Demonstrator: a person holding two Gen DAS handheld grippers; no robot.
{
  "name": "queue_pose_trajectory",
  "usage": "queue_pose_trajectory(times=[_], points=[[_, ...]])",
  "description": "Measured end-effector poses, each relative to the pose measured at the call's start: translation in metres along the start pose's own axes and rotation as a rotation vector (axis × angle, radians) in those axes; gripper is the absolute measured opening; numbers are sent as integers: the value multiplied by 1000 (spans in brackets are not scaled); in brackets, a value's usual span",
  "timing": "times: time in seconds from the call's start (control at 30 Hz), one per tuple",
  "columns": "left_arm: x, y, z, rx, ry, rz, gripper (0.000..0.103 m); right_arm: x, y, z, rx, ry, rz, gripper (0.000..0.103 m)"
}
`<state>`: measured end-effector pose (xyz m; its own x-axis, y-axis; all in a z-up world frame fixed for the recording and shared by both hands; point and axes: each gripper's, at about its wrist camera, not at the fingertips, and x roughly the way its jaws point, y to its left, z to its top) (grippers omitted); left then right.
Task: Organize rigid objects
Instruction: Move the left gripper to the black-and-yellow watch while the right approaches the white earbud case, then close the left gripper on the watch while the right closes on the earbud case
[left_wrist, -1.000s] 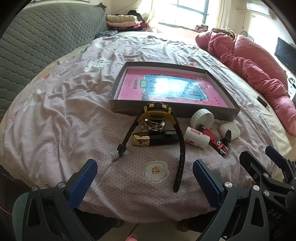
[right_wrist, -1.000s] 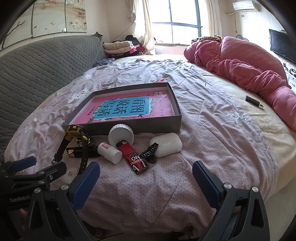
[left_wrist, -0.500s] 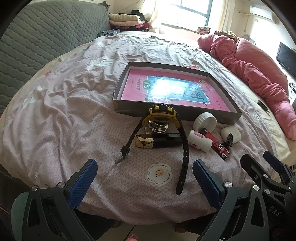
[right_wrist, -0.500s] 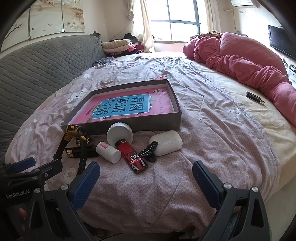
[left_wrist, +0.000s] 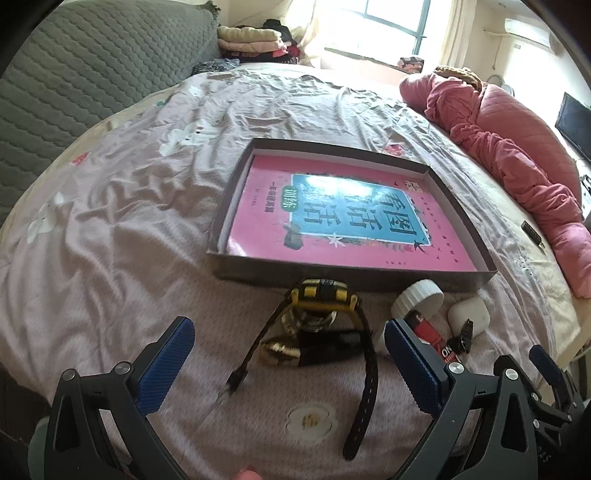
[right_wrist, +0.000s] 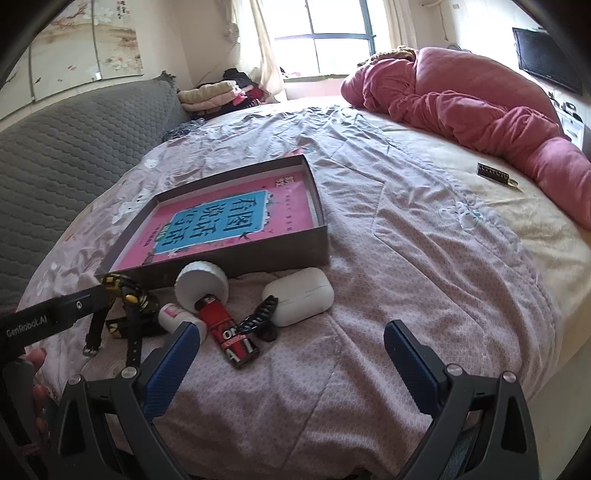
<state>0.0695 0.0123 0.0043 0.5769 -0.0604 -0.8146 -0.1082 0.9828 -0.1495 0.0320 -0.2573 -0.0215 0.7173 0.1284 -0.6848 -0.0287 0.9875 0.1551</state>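
We see the watch (left_wrist: 325, 306) lying on the bedsheet (left_wrist: 122, 258) just in front of the near wall of the grey box (left_wrist: 332, 275). Its yellow-and-black case faces the box; the two black straps run away from the box toward the left gripper (left_wrist: 290, 363), so the long axis points roughly from box to camera. A black-and-gold tube (left_wrist: 306, 350) lies crosswise between the straps, under the watch case.

To the right of the watch, close together, lie a white jar lid (right_wrist: 201, 284), a small white bottle (right_wrist: 173, 315), a red lighter (right_wrist: 227, 334), a black hair clip (right_wrist: 258, 317) and a white earbud case (right_wrist: 299, 301). The lighter's top touches the lid; the clip rests against the case. A pink book (left_wrist: 332, 218) fills the box floor.

Both sets of tongs are spread wide and hold nothing. The right gripper (right_wrist: 291, 363) hangs over bare sheet, near the lighter.

Compared with one second ago, we note the left gripper has moved forward: the watch now sits between its blue pads (left_wrist: 166, 363), and the left pad of the right gripper now covers part of the bottle.
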Motion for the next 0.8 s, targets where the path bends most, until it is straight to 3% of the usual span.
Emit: queue_pose_trajectory(times=[0.27,0.4,0.8], points=[[21,-10,10,55,-1,50,103,19,-4,6,9,21,-4,100],[35,-7,10,52,57,61,103,26,-7,7,15,31,-9,100],[42,2,11,21,34,18,102,55,-31,17,17,85,-120,100]])
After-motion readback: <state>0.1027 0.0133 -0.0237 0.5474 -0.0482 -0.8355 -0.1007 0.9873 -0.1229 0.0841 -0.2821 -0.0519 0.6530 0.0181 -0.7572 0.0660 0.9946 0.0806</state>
